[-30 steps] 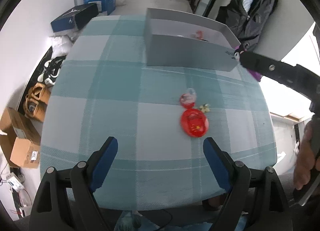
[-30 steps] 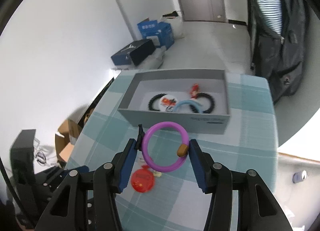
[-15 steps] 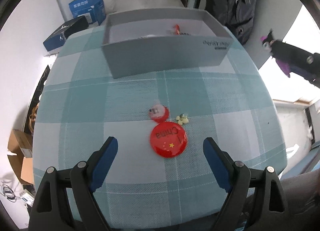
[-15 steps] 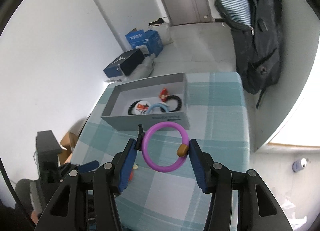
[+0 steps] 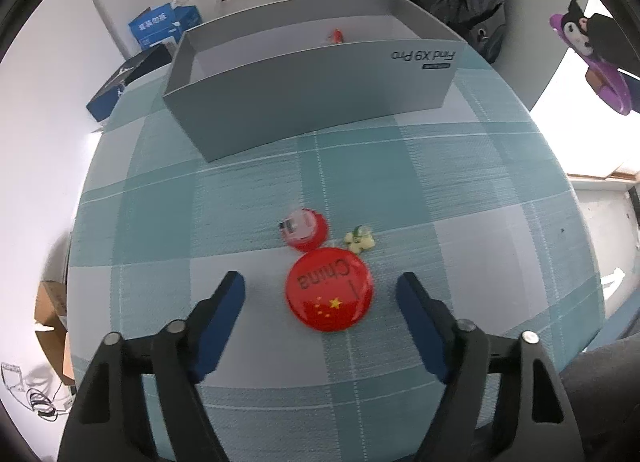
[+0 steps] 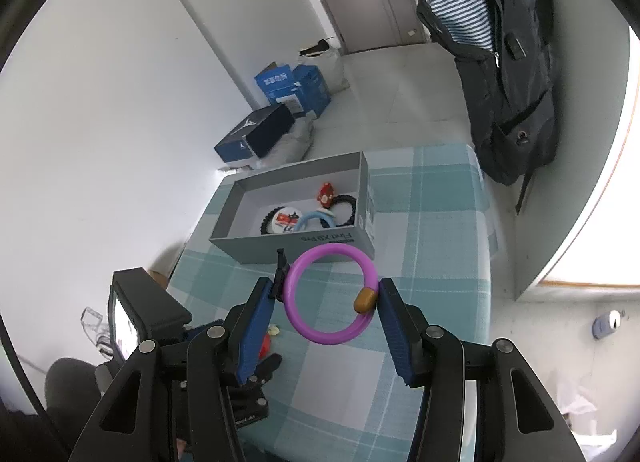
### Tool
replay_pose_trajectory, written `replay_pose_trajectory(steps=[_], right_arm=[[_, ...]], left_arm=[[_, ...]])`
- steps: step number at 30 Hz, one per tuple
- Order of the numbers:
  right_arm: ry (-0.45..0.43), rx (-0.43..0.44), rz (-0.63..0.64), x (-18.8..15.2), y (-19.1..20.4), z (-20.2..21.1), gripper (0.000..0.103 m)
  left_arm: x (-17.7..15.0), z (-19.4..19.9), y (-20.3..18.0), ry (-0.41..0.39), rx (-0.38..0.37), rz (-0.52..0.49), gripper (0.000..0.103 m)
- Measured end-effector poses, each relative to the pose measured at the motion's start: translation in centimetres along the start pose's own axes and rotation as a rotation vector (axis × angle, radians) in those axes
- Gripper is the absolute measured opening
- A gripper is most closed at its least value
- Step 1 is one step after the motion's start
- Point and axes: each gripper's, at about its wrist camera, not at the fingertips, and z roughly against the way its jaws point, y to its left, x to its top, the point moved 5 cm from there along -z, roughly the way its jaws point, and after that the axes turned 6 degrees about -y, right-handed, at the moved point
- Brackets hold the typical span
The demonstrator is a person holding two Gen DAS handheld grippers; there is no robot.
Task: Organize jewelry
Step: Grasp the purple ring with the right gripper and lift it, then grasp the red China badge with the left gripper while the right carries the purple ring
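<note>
A round red China badge [image 5: 329, 289] lies on the checked tablecloth between the blue fingers of my left gripper [image 5: 320, 293]; the jaws are closing and the pads stand clear of it. Just beyond it sit a smaller red and pink badge [image 5: 304, 228] and a little yellow-green charm [image 5: 359, 239]. My right gripper [image 6: 327, 294] is shut on a purple bangle [image 6: 330, 294] with a gold bead and a black charm, held in the air above the table. The grey box [image 6: 296, 240] holds several bracelets and badges.
The grey box [image 5: 308, 93] stands at the far side of the table [image 5: 460, 189]. A dark backpack [image 6: 508, 73] hangs by the wall on the right. Blue and cardboard boxes [image 6: 294, 87] lie on the floor to the left.
My left gripper moved toward the red badge, which now lies between its fingers, and the jaws have narrowed. The right gripper rose and drew back from the grey box with the bangle.
</note>
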Motion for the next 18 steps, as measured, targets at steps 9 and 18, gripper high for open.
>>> replay_pose_trajectory(steps=[9,18], right_arm=[[0.012,-0.005,-0.012,0.0,-0.3,-0.3,0.052],[0.017,-0.010,-0.011,-0.1,-0.4,-0.4,0.052]], left_arm=[[0.1,0.2,-1.2,0.008,-0.067,-0.017,0.038],[0.3,0.5,-0.9,0.023,-0.123,0.035,0.038]])
